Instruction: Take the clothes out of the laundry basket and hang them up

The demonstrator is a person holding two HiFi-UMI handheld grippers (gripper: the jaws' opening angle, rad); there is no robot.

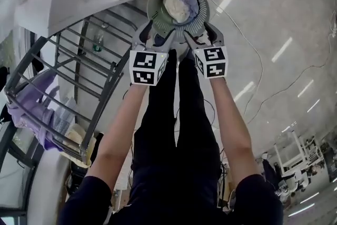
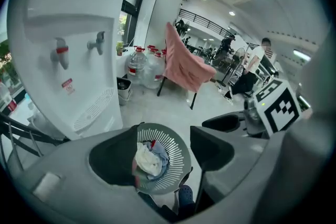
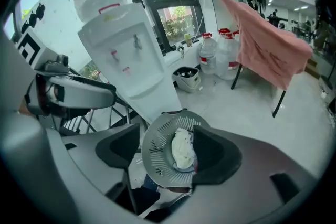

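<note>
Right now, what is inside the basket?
A white cloth lies on top in the basket, with a blue cloth beside it and a small red bit at its edge. Whatever lies under them is covered.

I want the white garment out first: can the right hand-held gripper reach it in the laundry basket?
Probably yes: the right hand-held gripper, jaws apart, points down at the open laundry basket, and the white garment lies uncovered on top.

One laundry basket [image 1: 201, 16], two grippers [image 1: 156, 35] [image 1: 204, 37]
</note>
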